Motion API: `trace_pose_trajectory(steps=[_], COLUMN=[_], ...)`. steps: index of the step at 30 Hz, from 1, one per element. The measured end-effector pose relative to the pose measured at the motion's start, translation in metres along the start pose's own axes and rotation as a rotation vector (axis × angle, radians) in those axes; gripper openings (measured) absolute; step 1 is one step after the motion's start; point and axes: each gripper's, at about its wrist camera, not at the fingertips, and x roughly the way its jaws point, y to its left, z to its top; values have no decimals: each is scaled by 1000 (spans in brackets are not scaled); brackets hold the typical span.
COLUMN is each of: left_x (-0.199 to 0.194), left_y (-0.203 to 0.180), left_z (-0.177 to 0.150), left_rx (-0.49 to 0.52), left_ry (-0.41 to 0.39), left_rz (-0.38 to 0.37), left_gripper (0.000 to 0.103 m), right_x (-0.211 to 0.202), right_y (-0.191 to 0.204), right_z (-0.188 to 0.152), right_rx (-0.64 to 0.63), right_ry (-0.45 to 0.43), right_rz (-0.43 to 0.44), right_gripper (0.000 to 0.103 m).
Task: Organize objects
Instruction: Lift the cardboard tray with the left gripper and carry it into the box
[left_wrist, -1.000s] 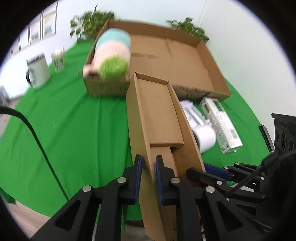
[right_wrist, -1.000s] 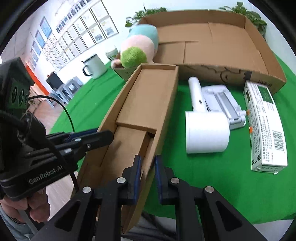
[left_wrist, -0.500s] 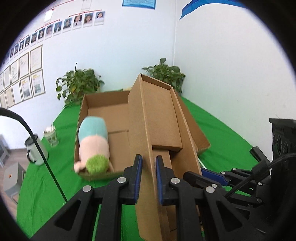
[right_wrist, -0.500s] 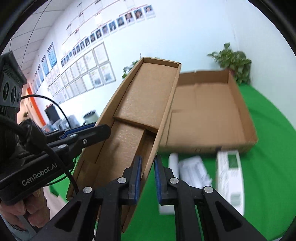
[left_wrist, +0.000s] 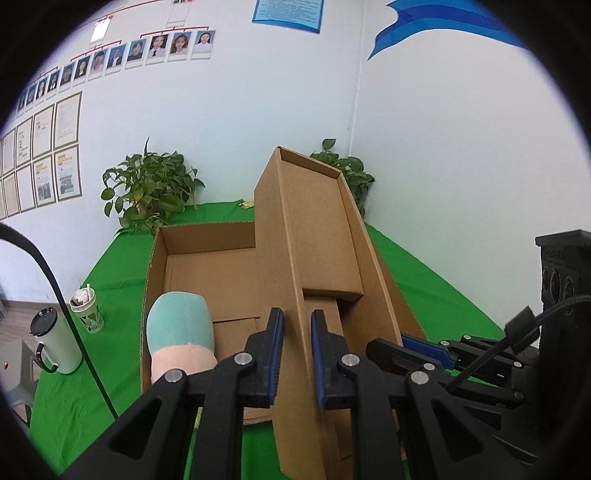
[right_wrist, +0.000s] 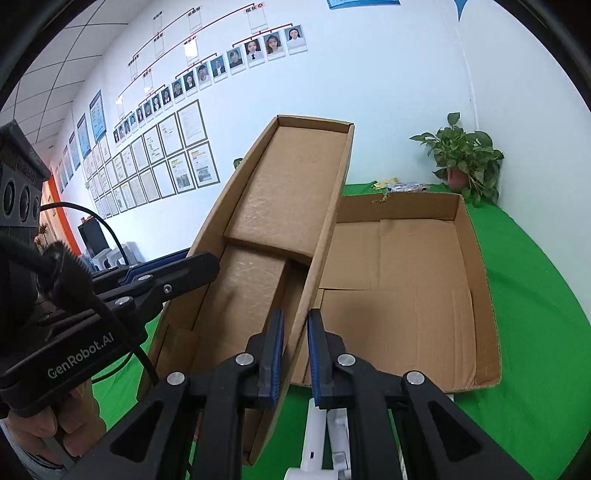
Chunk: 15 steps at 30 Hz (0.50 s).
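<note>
Seen first from the left wrist, the left tongs (left_wrist: 297, 354) are closed tight on the left side wall of a long narrow cardboard box (left_wrist: 314, 229), one blue pad on each face of the wall. That box is held up off the green-covered bench (left_wrist: 424, 273), its open top facing the camera and its far end tilted upward toward the white wall. Below and behind it sits a large open cardboard tray (left_wrist: 207, 236) near the far edge of the bench, and a plush toy (left_wrist: 181, 332) in teal and pink lies against the tray's left wall. At the bench's left edge stand a white mug (left_wrist: 59, 343) with a black lid and a small patterned cup (left_wrist: 86, 308). The right tongs (left_wrist: 417, 350) reach in from the right, at the box's right side wall.

From the right wrist, the right tongs (right_wrist: 295, 354) are clamped on the box's (right_wrist: 291, 206) right side wall, with cardboard between the pads. The left tongs (right_wrist: 166, 273) grip the opposite wall, with a hand (right_wrist: 40, 424) under them. The tray (right_wrist: 406, 280) lies beyond on the bench (right_wrist: 524, 295). A white plastic object (right_wrist: 314, 435), partly hidden, lies near the bench's near edge under the tongs.
</note>
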Motion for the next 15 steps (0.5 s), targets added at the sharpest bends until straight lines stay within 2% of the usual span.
trace_pose_trajectory(steps=[7,15], left_x=[31,63], left_y=[21,35], left_z=[10,11], left_rx=[-44,-32], left_ry=[22,65], left_rz=[21,56], left_gripper=[13,13], right_x=[58,134], right_y=[-6,-27], right_z=[29,49], right_rx=[11,39], right_ry=[10,58], right_rz=[-22,-1], right_gripper=[9,8])
